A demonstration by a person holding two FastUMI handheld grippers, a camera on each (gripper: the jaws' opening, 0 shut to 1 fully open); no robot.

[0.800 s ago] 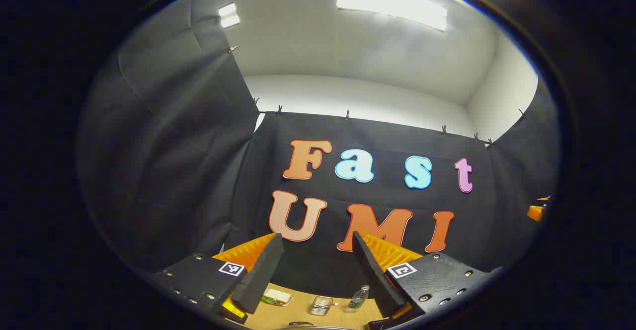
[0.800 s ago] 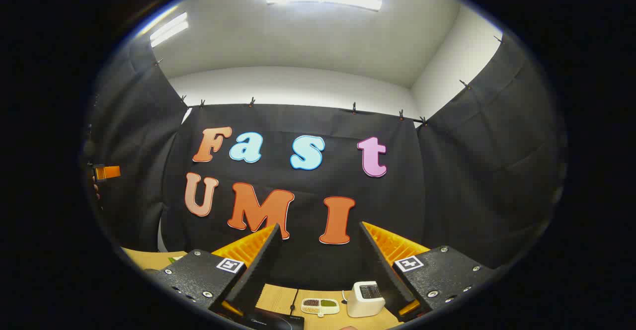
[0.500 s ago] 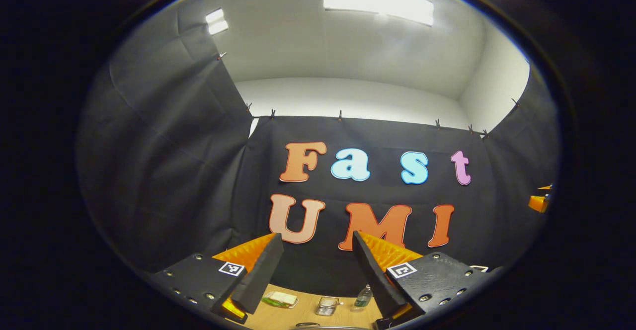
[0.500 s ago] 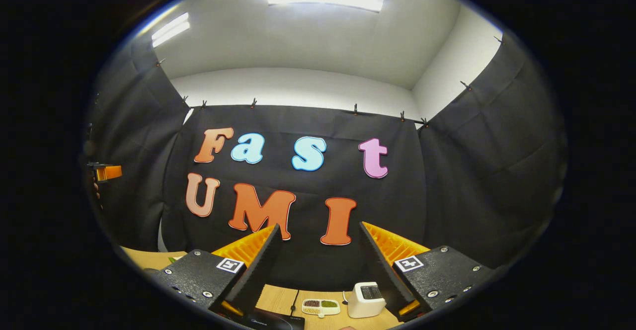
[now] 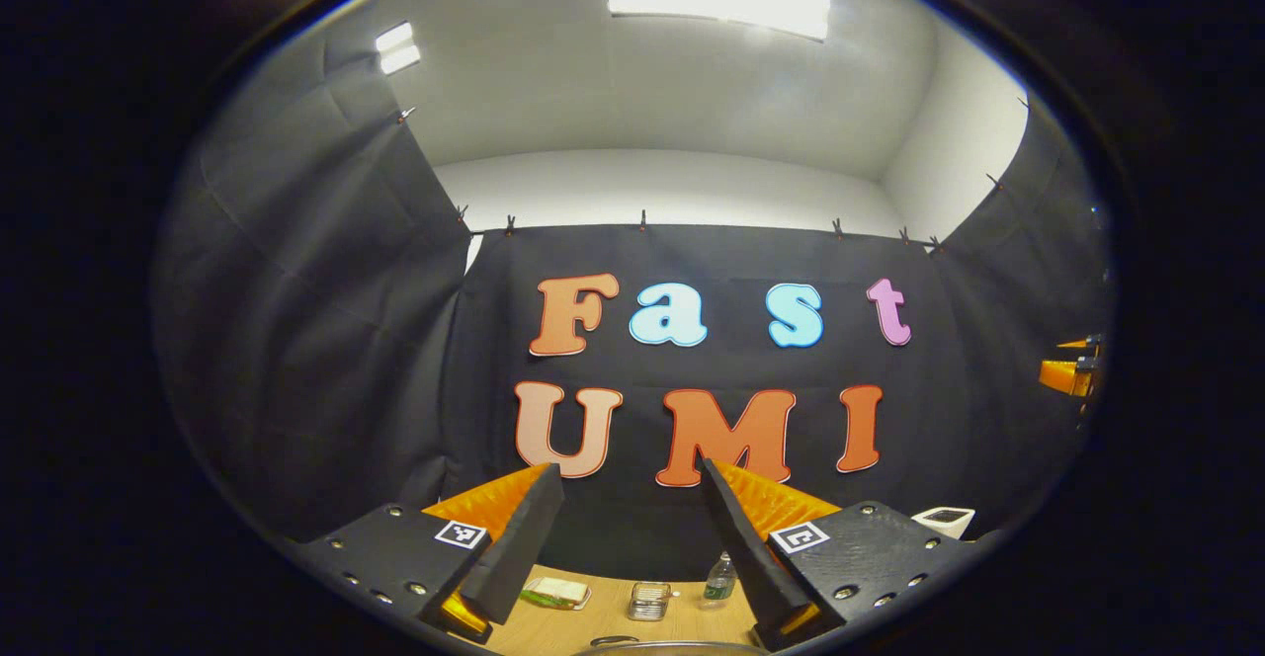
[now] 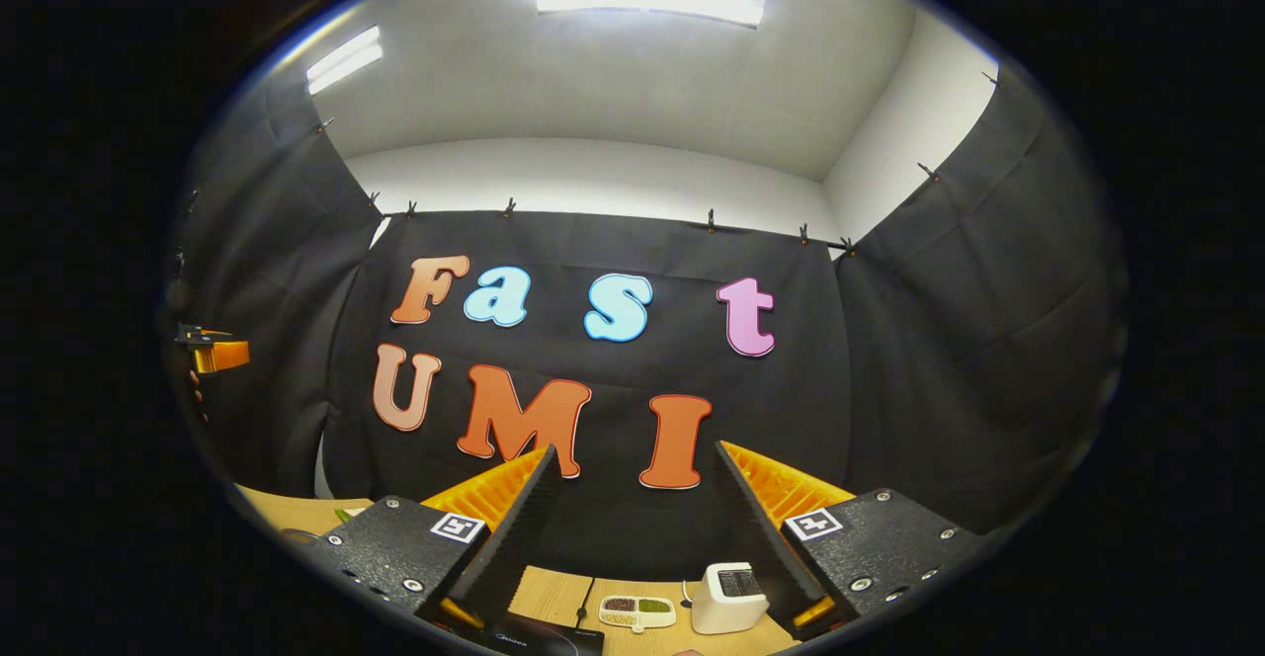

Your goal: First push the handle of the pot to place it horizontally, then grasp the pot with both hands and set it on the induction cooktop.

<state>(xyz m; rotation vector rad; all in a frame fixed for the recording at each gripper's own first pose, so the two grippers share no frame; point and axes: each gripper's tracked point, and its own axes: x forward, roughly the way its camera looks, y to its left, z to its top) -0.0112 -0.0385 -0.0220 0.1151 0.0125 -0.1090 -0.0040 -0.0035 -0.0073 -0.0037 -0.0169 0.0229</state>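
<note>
Here the left gripper and right gripper hang spread and empty, raised above the desk. The pot's rim shows at the near edge below the left gripper; the induction cooktop lies under the right gripper, beside a white scale.

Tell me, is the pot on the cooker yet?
Nothing looks done yet. Both claws, left and right, are open, empty and raised toward the booth wall. The induction cooktop is bare where visible. Pushing the handle, grasping and placing the pot remain.
</note>
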